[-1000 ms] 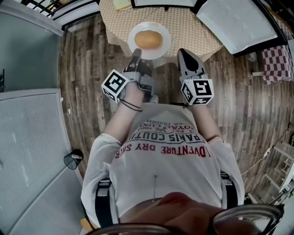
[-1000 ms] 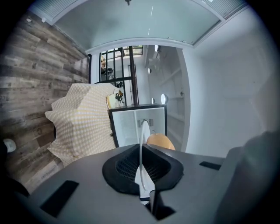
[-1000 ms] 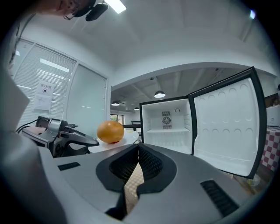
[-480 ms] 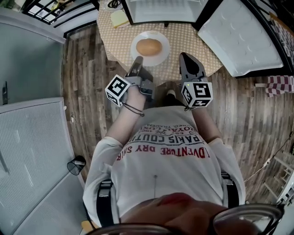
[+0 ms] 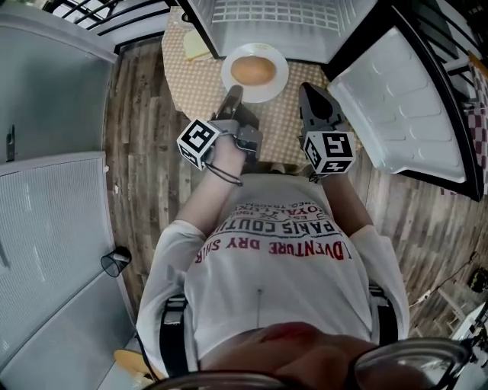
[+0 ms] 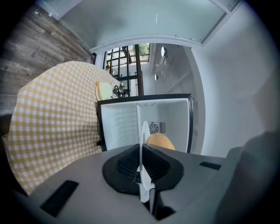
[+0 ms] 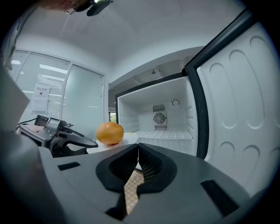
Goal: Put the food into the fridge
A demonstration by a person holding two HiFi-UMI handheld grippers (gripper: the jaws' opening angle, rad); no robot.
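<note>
In front of the open fridge [image 5: 274, 23], your left gripper [image 5: 231, 97] is clamped tight on the near rim of the plate [image 5: 268, 90]. The plate carries the round orange food [image 5: 253, 71] above the checked desk [image 5: 187, 91]. Your right gripper [image 5: 313, 95] is closed on nothing. Gripped by one edge only, the plate could sag and let the food roll off, or its far rim could clip the wire shelf [image 7: 166, 134]. Count: one plate, one food item, one fridge, two grippers.
</note>
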